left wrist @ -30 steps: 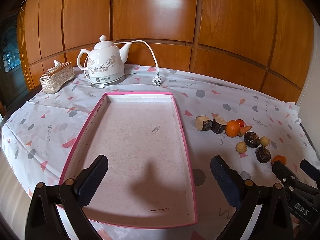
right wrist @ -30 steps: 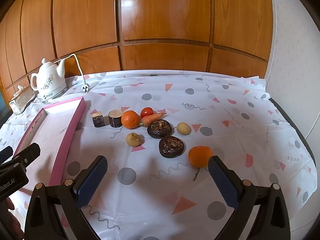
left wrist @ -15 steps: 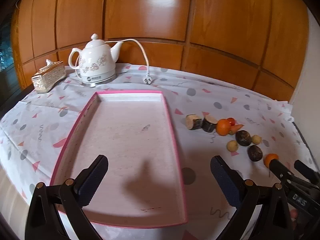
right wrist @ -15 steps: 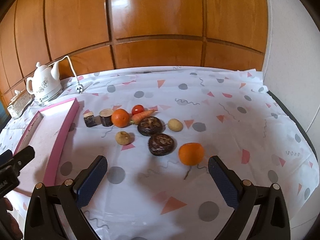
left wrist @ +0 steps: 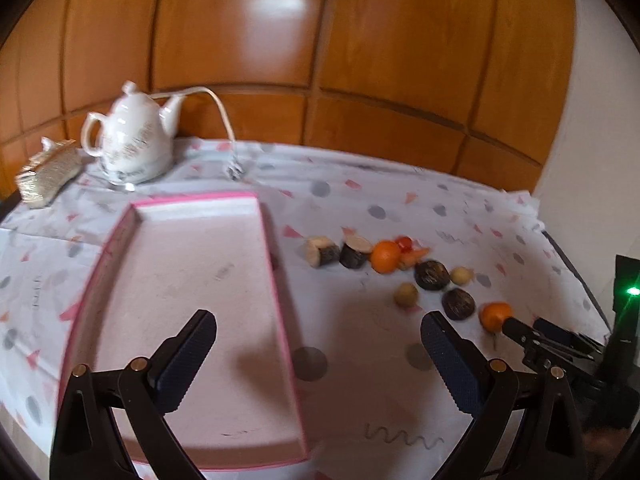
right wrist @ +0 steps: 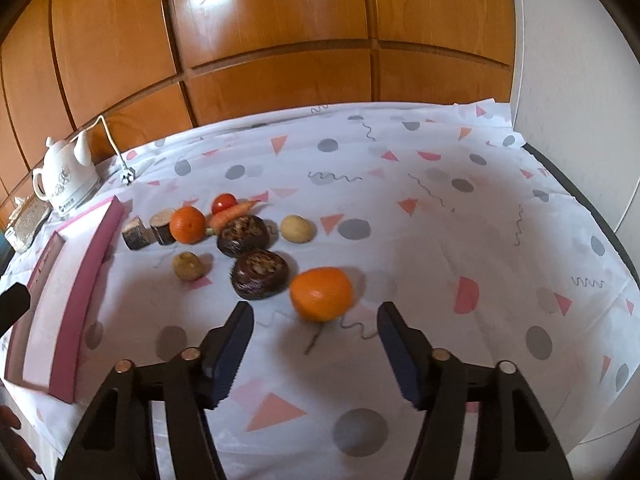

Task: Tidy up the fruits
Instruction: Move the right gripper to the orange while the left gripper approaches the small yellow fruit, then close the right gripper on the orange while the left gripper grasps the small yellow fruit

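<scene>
A cluster of fruits and vegetables lies on the patterned tablecloth. The nearest orange point(right wrist: 321, 294) lies just ahead of my open, empty right gripper point(right wrist: 314, 338), between the lines of its fingers. Behind it are two dark brown round fruits point(right wrist: 260, 274), a second orange point(right wrist: 187, 225), a tomato point(right wrist: 224, 202), a carrot point(right wrist: 234, 213), a potato point(right wrist: 296, 229) and two wood-like chunks point(right wrist: 138, 233). An empty pink-rimmed tray point(left wrist: 276, 280) lies under my open, empty left gripper point(left wrist: 320, 354). The right gripper point(left wrist: 520, 330) shows in the left wrist view beside the orange point(left wrist: 495, 314).
A white teapot point(left wrist: 134, 140) with a cord and plug point(left wrist: 236, 170) stands behind the tray. A gold tissue box point(left wrist: 48, 176) sits to its left. Wooden wall panels back the table. The table's right edge point(right wrist: 592, 208) runs near a white wall.
My right gripper has moved forward and down toward the nearest orange, which now lies just ahead of its fingertips. My left gripper has drifted back and to the right over the tray.
</scene>
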A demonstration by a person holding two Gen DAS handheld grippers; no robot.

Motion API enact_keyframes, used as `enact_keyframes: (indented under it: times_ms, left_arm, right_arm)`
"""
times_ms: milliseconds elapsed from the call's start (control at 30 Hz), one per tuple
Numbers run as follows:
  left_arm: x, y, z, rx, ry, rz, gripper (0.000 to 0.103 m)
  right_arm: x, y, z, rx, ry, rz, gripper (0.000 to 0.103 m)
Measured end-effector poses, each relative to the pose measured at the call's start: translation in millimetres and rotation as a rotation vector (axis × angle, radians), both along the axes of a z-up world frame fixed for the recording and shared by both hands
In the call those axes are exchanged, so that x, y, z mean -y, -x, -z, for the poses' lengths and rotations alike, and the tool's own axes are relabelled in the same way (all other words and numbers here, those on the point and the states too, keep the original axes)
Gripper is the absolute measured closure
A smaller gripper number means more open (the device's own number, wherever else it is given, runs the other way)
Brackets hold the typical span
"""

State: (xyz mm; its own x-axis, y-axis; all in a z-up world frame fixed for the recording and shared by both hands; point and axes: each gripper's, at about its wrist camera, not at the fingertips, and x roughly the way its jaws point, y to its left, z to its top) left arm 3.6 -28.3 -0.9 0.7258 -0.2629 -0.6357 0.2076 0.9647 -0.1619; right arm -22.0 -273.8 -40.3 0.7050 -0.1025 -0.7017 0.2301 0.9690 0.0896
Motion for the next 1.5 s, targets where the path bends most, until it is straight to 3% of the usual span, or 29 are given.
enact_keyframes:
  times_ms: [67,133,300,467,567,933,1000,1067,1367,1433,1500]
  left_arm:
    - [4.3,-1.9,1.5,-0.019,-0.006,0.012,0.000]
    - [13.2,-3.3,2.1,-0.018,-0.049,0.028,0.000]
    - [30.2,-9.5,1.5,0.006,-0.123,0.062,0.000]
    - [44.6,-29.0,7.7,-0.039,-0.104,0.103,0.002]
    - [53.5,-39.4,14.1,-0.066,-0.090,0.121,0.015]
    - [93.1,-72.1,40.7,-0.119,-0.107,0.183,0.035]
    - [97.9,-80.1,48.7,-0.150,-0.106,0.192,0.050]
    - [101.4,-88.8,57.7,-0.192,-0.096,0.198,0.058]
    - [114.7,-96.6,70.9,-0.183,-0.118,0.189,0.056]
    - [116.7,-95.3,72.0,-0.164,-0.122,0.211,0.076]
    - [116.1,-93.3,72.3,-0.153,-0.127,0.229,0.079]
  right_arm:
    - [2.9,-0.1,2.5,-0.007,-0.007,-0.005,0.052]
    - [3.7,-1.7,3.9,-0.012,-0.009,-0.010,0.056]
    - [6.3,-7.3,7.1,-0.024,-0.019,-0.023,0.056]
    - [6.7,-16.7,9.4,-0.036,-0.019,-0.056,0.056]
    - [11.9,-23.7,13.0,-0.046,-0.014,-0.042,0.056]
    - [12.9,-32.2,16.7,-0.048,-0.012,-0.090,0.056]
    - [12.6,-33.6,17.1,-0.048,-0.010,-0.095,0.056]
    - [11.3,-34.6,16.5,-0.044,-0.004,-0.103,0.060]
    - [9.4,-37.9,17.1,-0.043,-0.003,-0.121,0.064]
    - [9.9,-37.6,17.6,-0.039,-0.004,-0.122,0.064]
    - [9.7,-36.6,17.0,-0.038,-0.002,-0.125,0.065]
